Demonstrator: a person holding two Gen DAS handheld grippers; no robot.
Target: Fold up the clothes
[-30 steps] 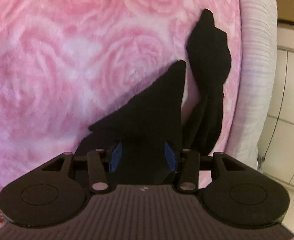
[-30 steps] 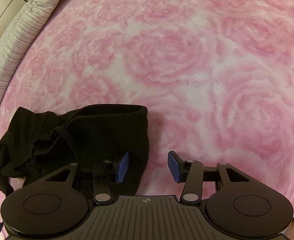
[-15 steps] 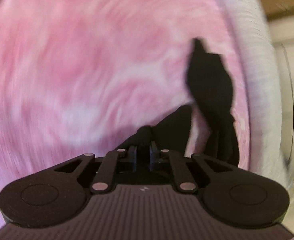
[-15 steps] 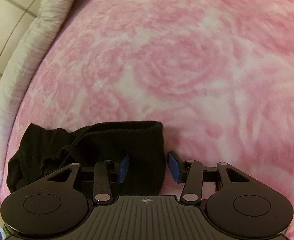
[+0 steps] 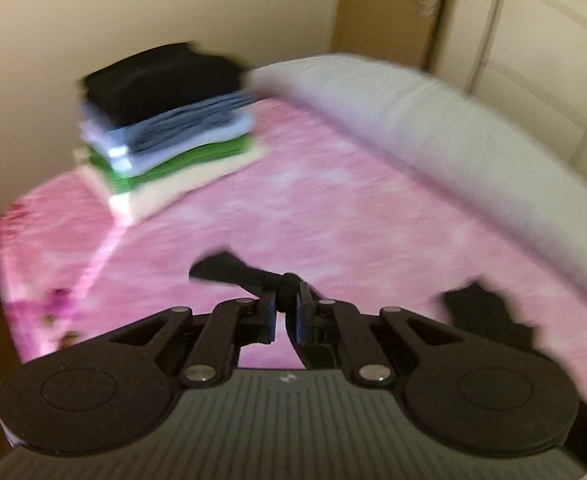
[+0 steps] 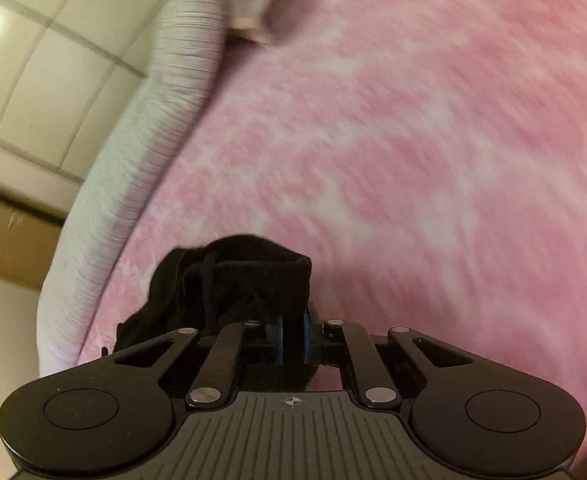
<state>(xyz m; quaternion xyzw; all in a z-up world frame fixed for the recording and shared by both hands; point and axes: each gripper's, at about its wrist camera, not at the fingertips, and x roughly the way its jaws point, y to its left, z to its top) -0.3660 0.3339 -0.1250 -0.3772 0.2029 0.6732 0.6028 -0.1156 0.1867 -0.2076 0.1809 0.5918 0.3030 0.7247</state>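
A black garment [image 5: 229, 270] is pinched at one corner by my left gripper [image 5: 285, 308], which is shut on it; a flap sticks out ahead to the left, and more black cloth [image 5: 481, 308] shows at the right behind the gripper body. In the right wrist view my right gripper [image 6: 293, 332] is shut on the ribbed edge of the same black garment [image 6: 253, 276], which bunches up to the left of the blue pads. Both grips are lifted over the pink rose-patterned blanket [image 6: 413, 140].
A stack of folded clothes [image 5: 165, 120], black on top, then grey, green and cream, sits at the far left of the blanket. A white ribbed bolster [image 5: 433, 120] runs along the bed's edge [image 6: 141, 152]. Beyond are a wall, wooden door and tiled floor.
Both grippers have shut on the black garment and lifted it off the blanket. The left view has swung up, now showing the folded stack and the room; both views are motion-blurred.
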